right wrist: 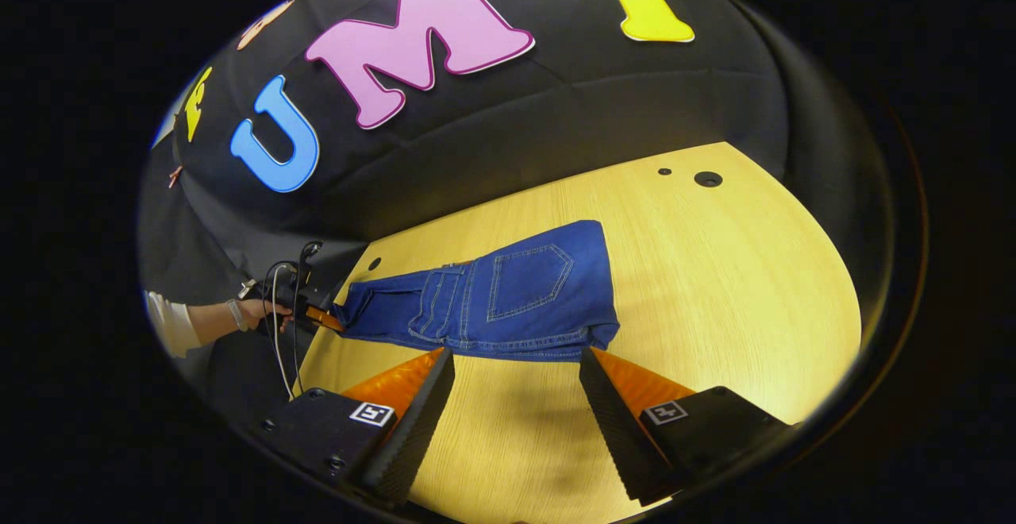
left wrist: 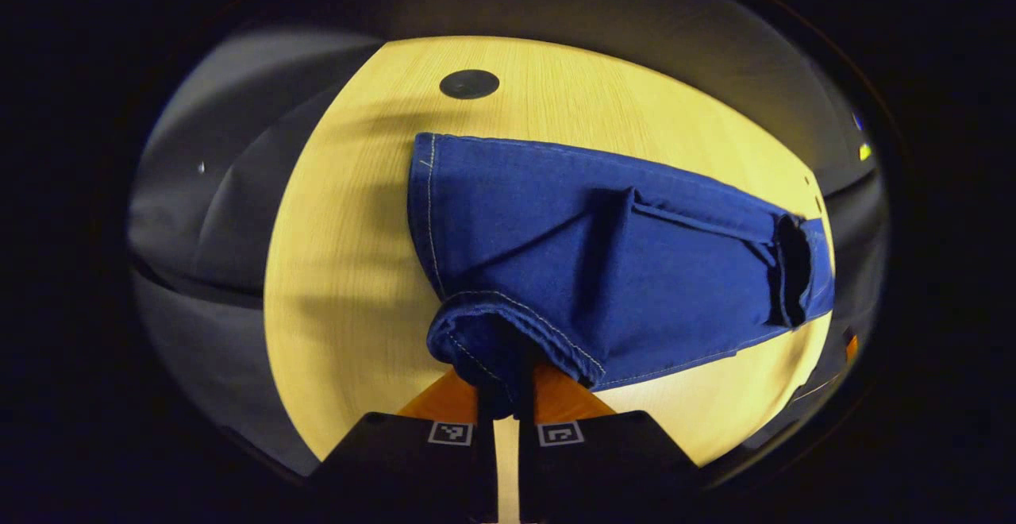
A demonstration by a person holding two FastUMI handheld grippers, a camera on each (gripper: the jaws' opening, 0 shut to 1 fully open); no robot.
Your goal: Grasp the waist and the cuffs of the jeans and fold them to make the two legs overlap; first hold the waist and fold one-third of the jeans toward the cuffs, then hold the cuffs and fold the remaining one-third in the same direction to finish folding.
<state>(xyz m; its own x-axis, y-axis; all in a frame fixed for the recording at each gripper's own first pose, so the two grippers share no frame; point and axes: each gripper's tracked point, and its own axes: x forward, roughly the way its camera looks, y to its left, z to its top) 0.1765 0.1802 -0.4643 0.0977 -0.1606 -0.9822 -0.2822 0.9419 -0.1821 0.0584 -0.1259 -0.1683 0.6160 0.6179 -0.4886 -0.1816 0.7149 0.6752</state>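
Left gripper view: left tool (left wrist: 500,409) clamped on bunched cuffs of jeans (left wrist: 603,270) lying along tabletop (left wrist: 341,286), likely to anchor or lift that end for folding; right gripper view: right tool (right wrist: 516,385) spread wide, empty, just short of jeans' waist edge, seemingly poised to grasp.

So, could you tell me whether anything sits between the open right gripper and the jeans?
Nothing visible does: only bare table lies between the right gripper and the near edge of the jeans.
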